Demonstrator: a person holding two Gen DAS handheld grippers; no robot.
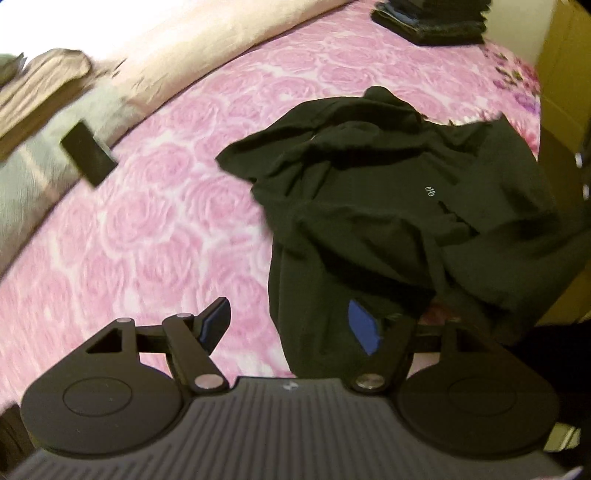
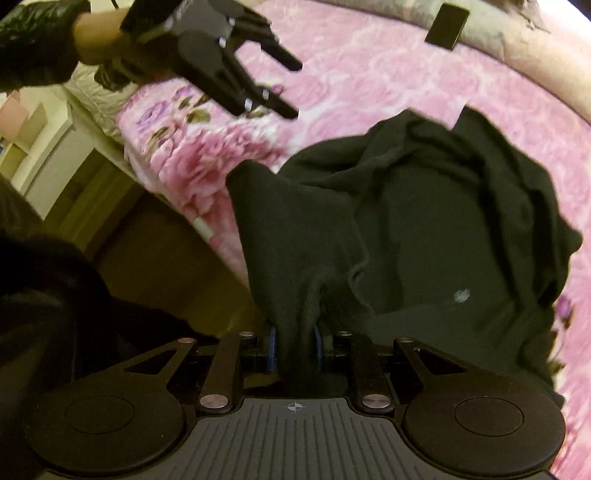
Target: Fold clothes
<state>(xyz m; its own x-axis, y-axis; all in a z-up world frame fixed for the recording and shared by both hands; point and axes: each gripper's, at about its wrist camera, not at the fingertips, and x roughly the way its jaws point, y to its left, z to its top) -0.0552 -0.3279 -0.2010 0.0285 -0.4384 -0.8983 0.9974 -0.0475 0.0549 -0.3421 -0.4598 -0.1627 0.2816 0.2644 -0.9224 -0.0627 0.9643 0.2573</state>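
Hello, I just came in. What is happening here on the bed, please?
A person is folding clothes with a handheld gripper in each hand. The right gripper is shut on a bunched edge of a crumpled black garment that lies on the pink rose-patterned bedspread. The left gripper is open and holds nothing; the right wrist view shows it above the bed, apart from the garment. Folded dark clothes are stacked further back.

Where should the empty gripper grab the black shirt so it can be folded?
Best guess: the black shirt's loose edge on its left side, lying on the pink blanket. The open left gripper could come in low from the left, over bare blanket. That edge lies thin and free, while the middle is bunched. The right gripper is shut on a fold near the bed edge.
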